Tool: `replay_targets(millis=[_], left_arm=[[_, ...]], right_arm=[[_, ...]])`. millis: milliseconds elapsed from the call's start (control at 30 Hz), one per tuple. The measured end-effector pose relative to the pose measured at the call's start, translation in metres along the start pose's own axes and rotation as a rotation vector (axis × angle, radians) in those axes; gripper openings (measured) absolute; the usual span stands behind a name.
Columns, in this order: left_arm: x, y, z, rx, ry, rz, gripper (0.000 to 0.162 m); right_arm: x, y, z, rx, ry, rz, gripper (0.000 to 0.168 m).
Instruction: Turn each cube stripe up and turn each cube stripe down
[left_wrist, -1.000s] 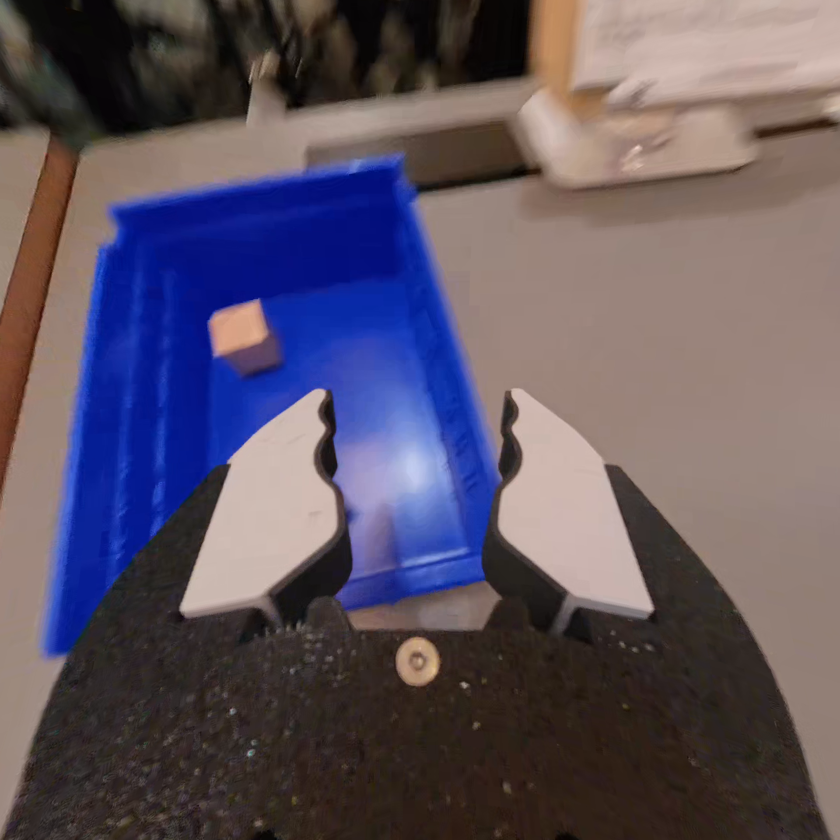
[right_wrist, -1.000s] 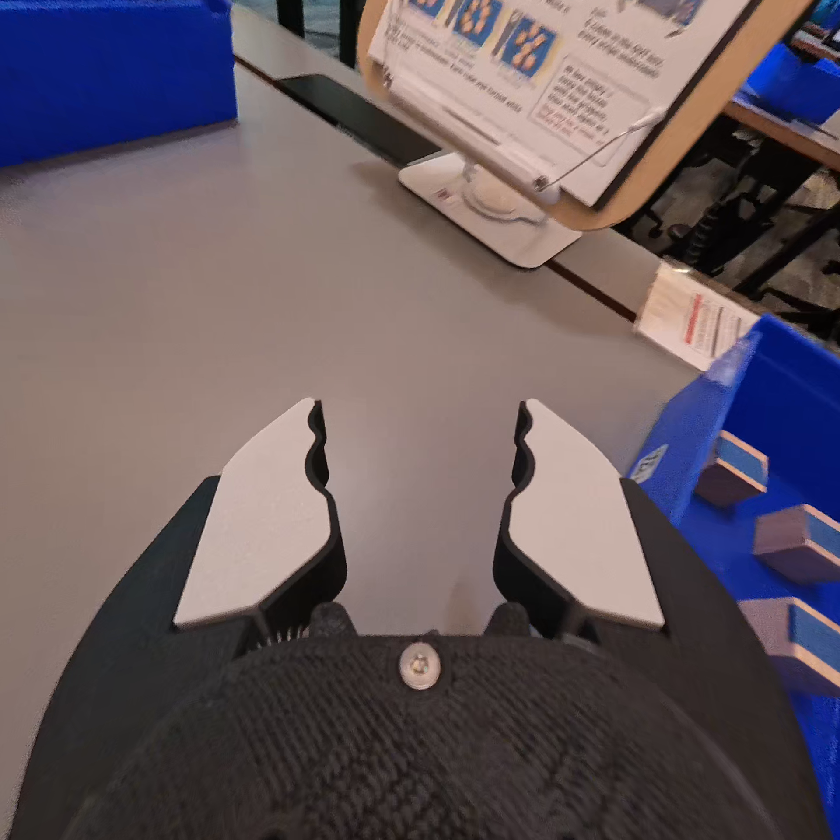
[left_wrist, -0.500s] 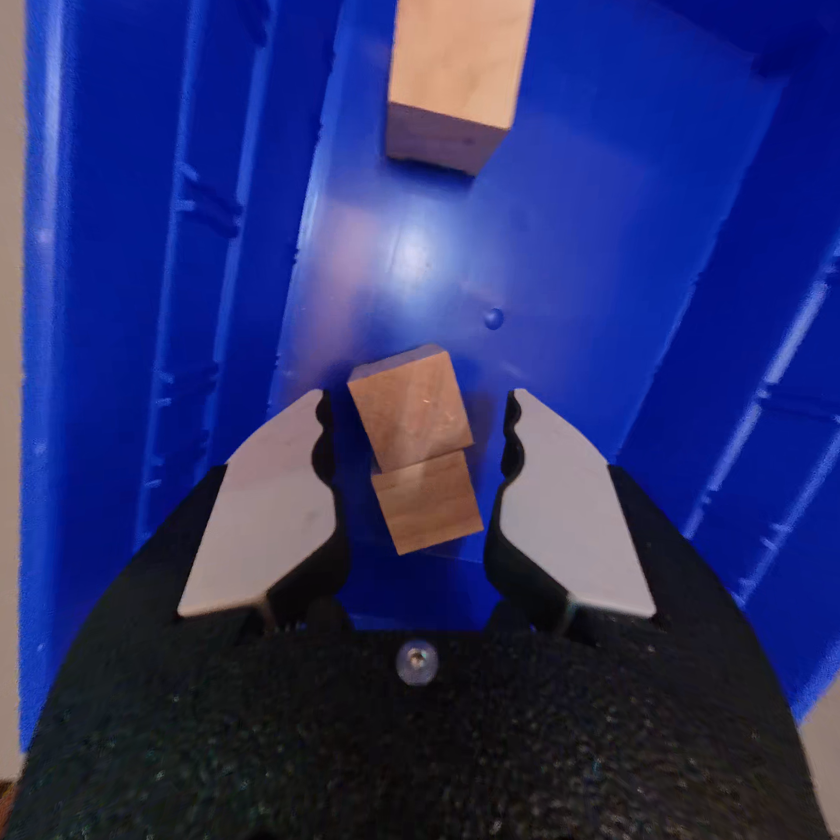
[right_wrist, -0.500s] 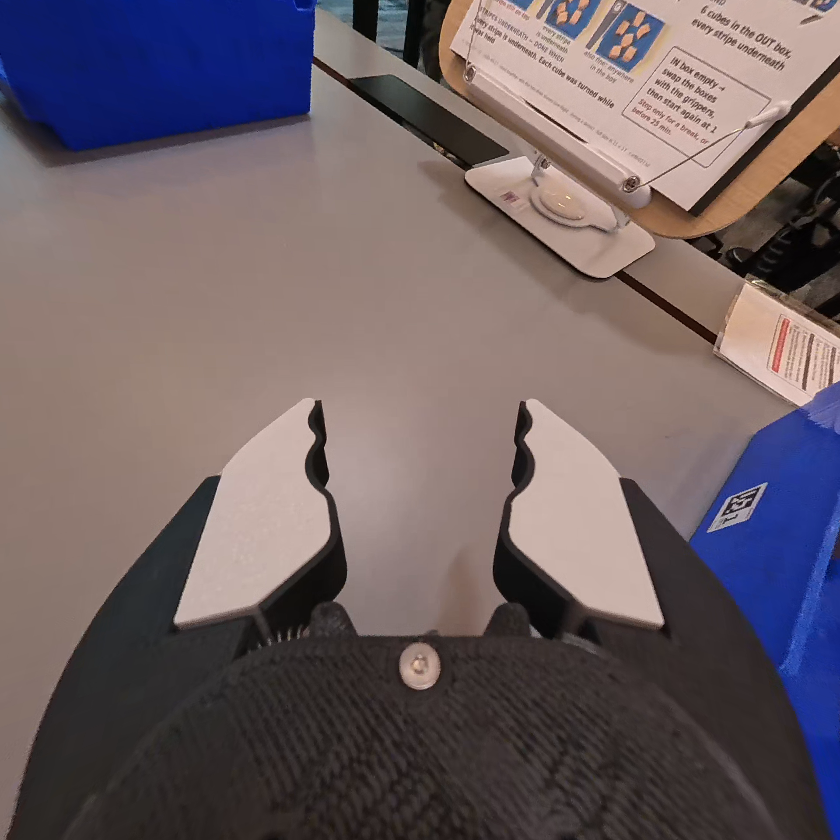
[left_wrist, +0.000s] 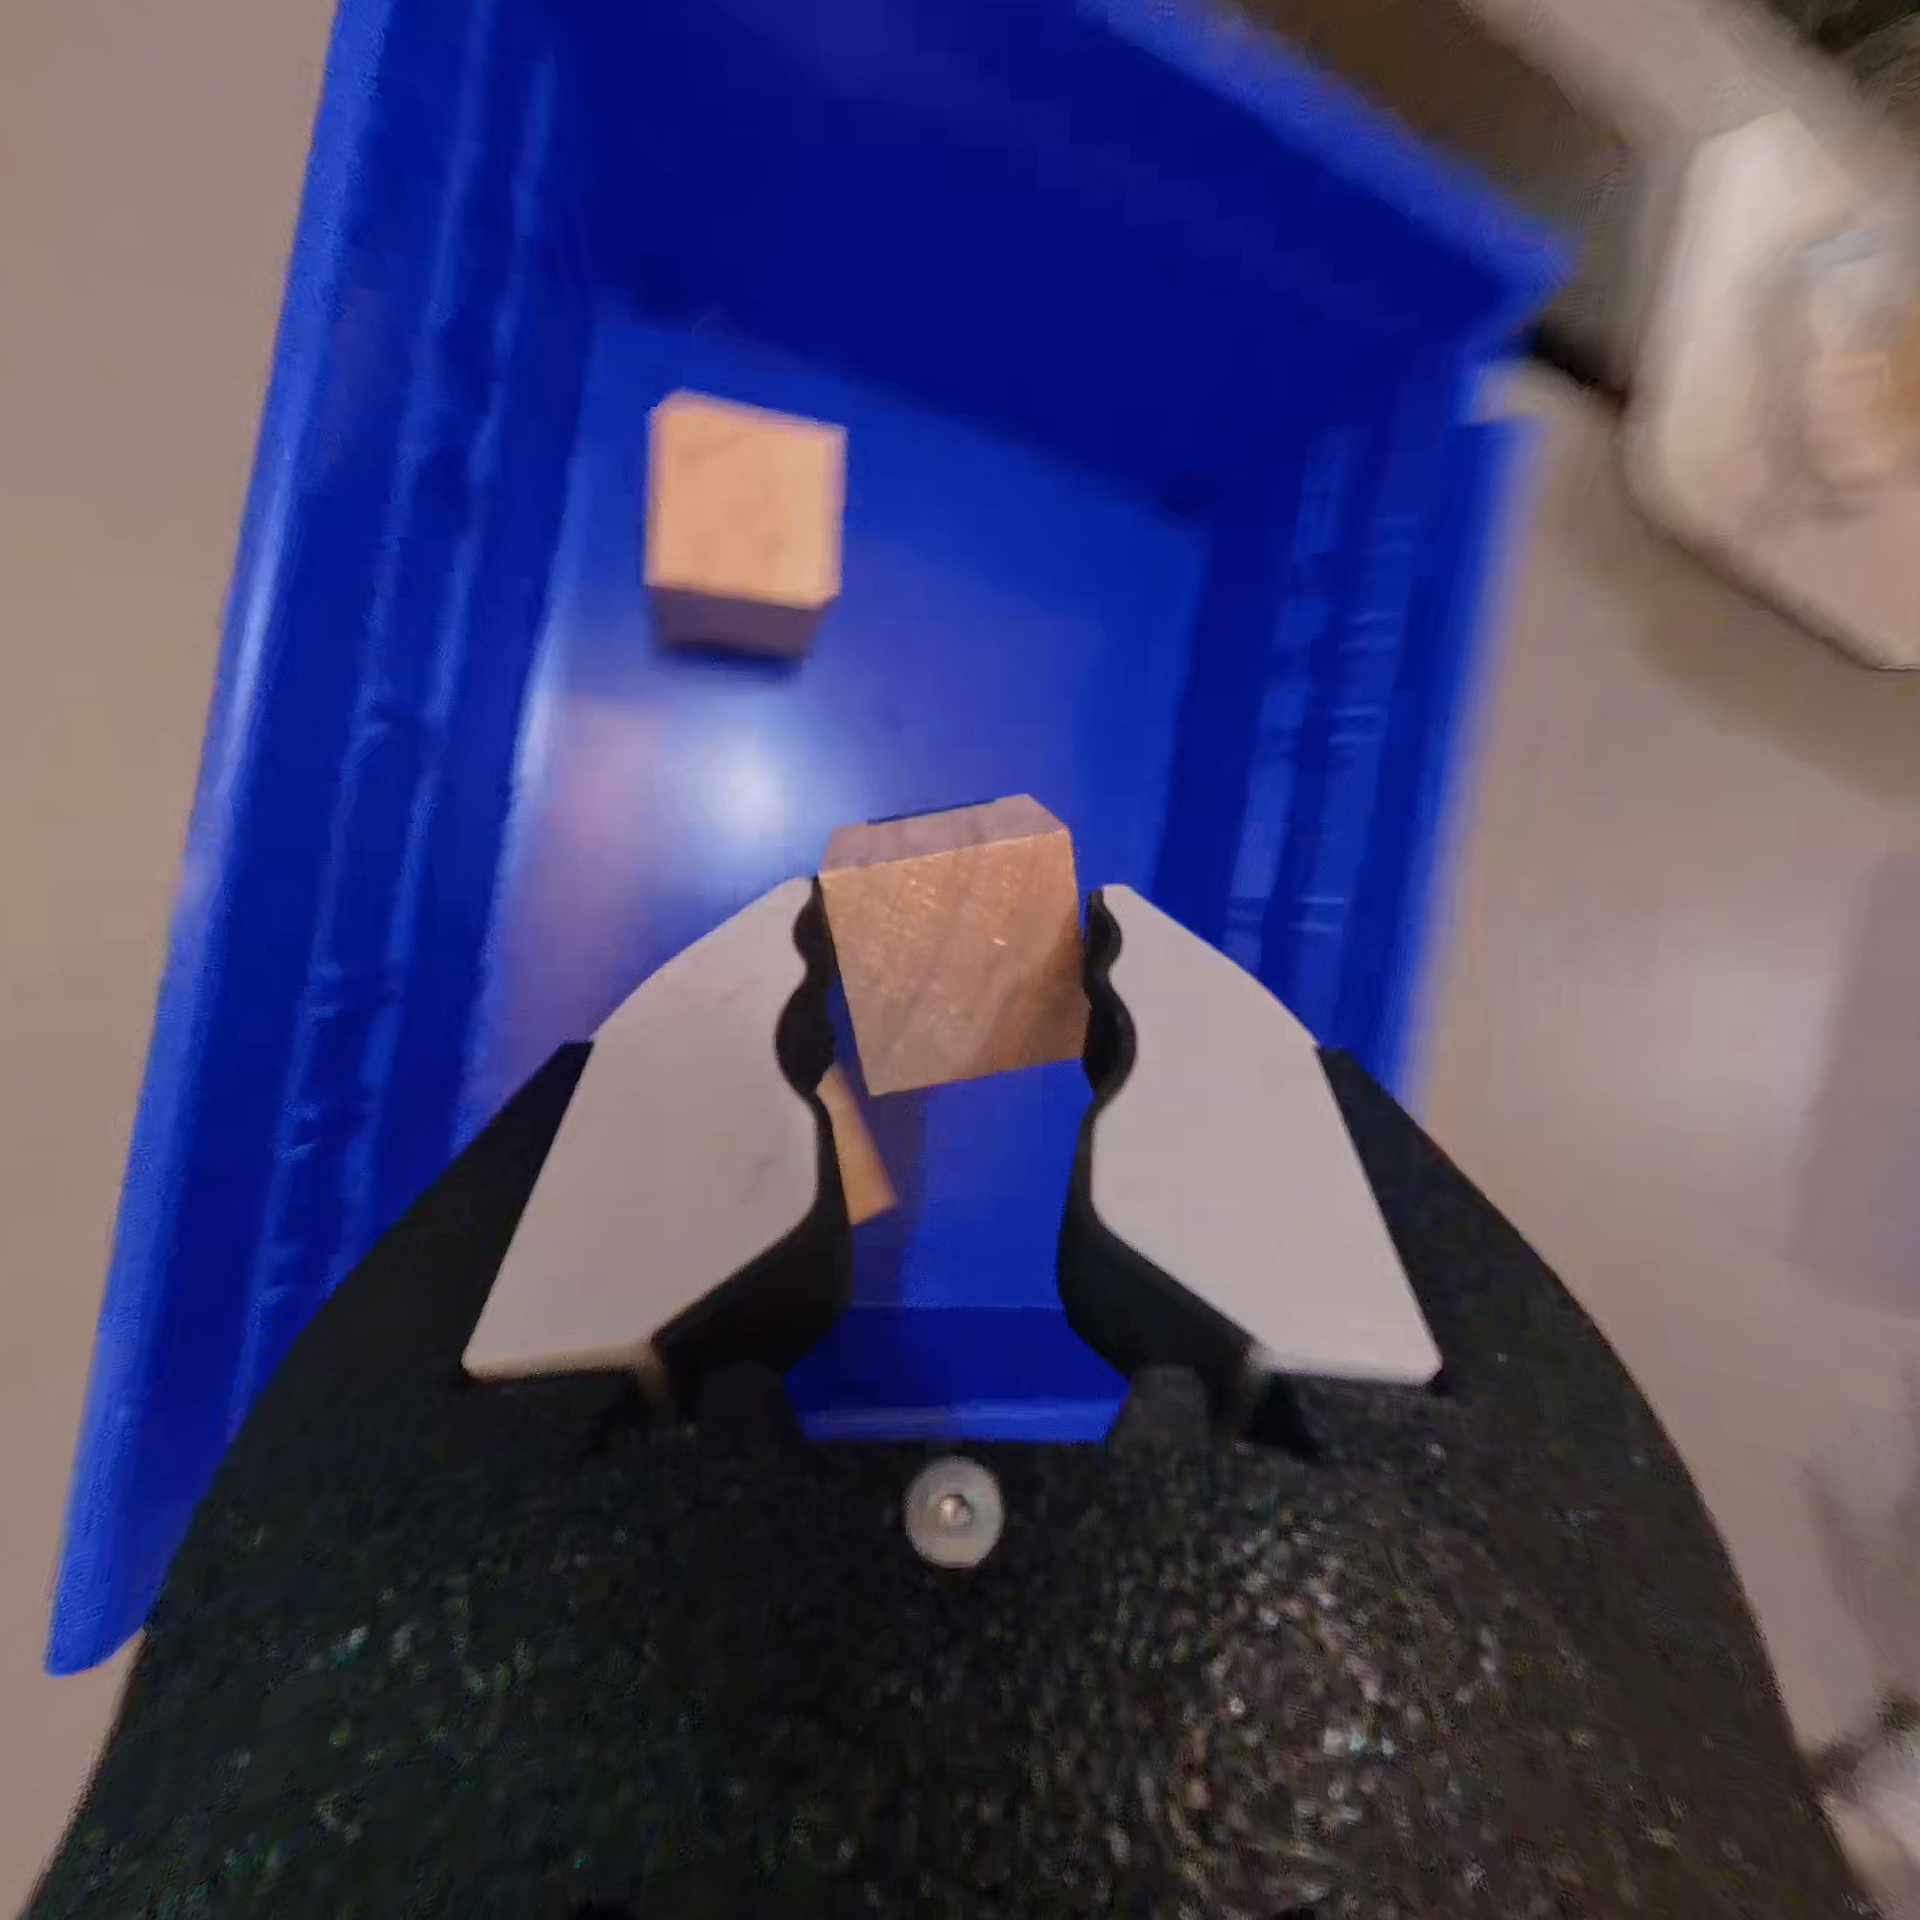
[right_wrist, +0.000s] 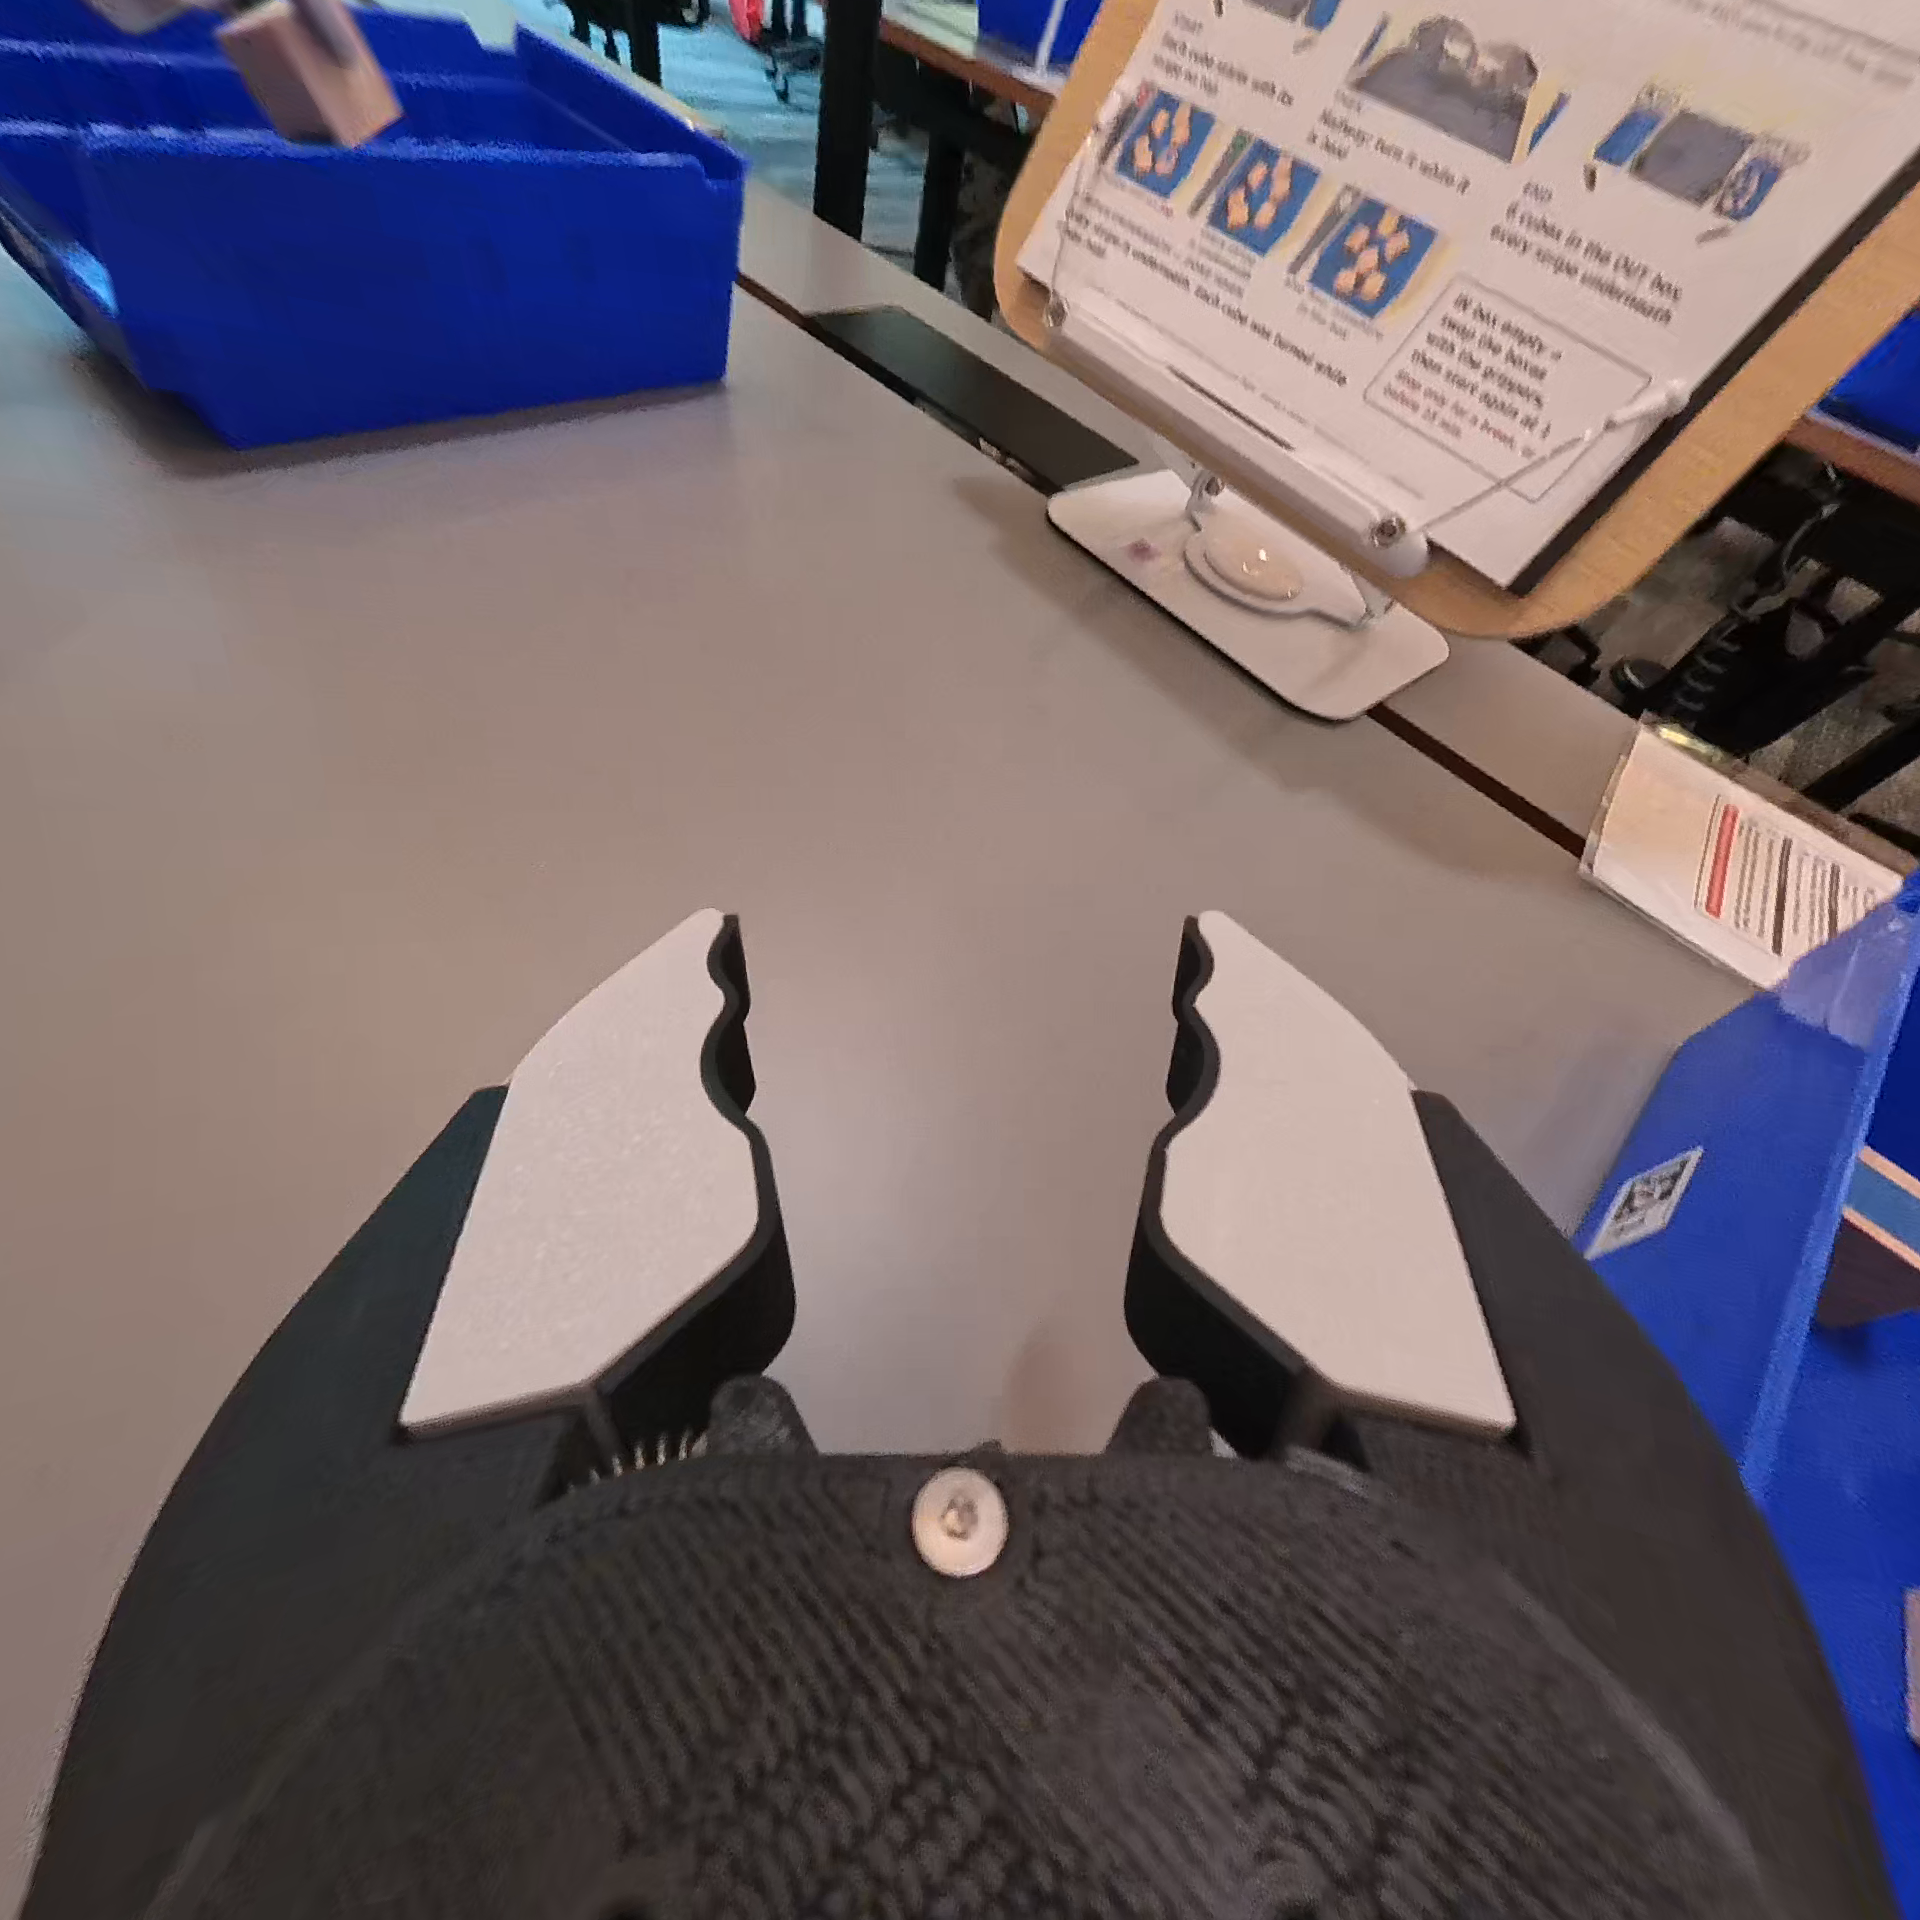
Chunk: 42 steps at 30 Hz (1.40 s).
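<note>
My left gripper (left_wrist: 951, 914) is shut on a wooden cube (left_wrist: 956, 966) and holds it above the floor of a blue bin (left_wrist: 343, 831). Another wooden cube (left_wrist: 743, 520) lies farther back in that bin, plain face up. A third cube (left_wrist: 857, 1153) shows partly behind my left finger. In the right wrist view the held cube (right_wrist: 312, 68) shows far off above the same bin (right_wrist: 416, 270). My right gripper (right_wrist: 961, 940) is open and empty over the grey table (right_wrist: 520, 727). A second blue bin (right_wrist: 1766, 1247) stands at its right, with a cube (right_wrist: 1870, 1247) partly in view.
A document stand with a printed sheet (right_wrist: 1455, 260) stands on a white base (right_wrist: 1247, 592) at the table's far edge. A small card holder (right_wrist: 1745, 873) sits by the right bin. A dark slot (right_wrist: 966, 395) runs along the table's back.
My left gripper went down into the bin, closed on a cube and lifted it. My right gripper has swung left, away from the right bin, and stays open.
</note>
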<state>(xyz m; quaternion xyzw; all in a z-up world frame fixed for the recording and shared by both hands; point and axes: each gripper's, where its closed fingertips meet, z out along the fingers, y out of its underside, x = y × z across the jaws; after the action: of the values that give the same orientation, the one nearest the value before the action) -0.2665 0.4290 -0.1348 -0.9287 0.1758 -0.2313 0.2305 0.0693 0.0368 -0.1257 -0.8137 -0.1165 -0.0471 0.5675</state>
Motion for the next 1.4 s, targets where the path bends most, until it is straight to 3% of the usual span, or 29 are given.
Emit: replay_targets(millis=[100, 200, 400, 600, 900, 1000, 1100, 1233, 1400], left_arm=[[0.086, -0.02, -0.049, 0.144, 0.334, 0.094, 0.046], [0.174, -0.007, -0.093, 0.18, 0.705, 0.184, 0.046], [0.3, 0.068, -0.133, 0.04, 1.304, 0.262, 0.046], [0.366, 0.139, -0.141, -0.195, 1.639, 0.305, 0.046], [0.403, 0.19, -0.14, -0.353, 1.752, 0.378, 0.046], [0.407, 0.194, -0.136, -0.371, 1.753, 0.371, 0.046], [0.407, 0.193, -0.134, -0.361, 1.766, 0.363, 0.045], [0.407, 0.191, -0.115, -0.281, 1.709, 0.402, 0.046], [0.392, 0.159, -0.044, 0.048, 1.384, 0.469, 0.06]], right_arm=[[-0.014, -0.018, 0.002, 0.097, -0.034, -0.023, 0.08], [-0.033, -0.047, 0.003, 0.233, -0.083, -0.061, 0.08], [-0.058, -0.119, -0.006, 0.465, -0.123, -0.16, 0.08], [-0.072, -0.158, -0.016, 0.514, -0.123, -0.344, 0.081], [-0.083, -0.164, -0.022, 0.508, -0.178, -0.473, 0.073], [-0.087, -0.161, -0.023, 0.514, -0.19, -0.519, 0.049], [-0.086, -0.159, -0.021, 0.493, -0.187, -0.519, 0.046], [-0.079, -0.148, -0.013, 0.397, -0.181, -0.505, 0.046], [-0.025, -0.109, -0.01, 0.103, -0.133, -0.477, 0.046]])
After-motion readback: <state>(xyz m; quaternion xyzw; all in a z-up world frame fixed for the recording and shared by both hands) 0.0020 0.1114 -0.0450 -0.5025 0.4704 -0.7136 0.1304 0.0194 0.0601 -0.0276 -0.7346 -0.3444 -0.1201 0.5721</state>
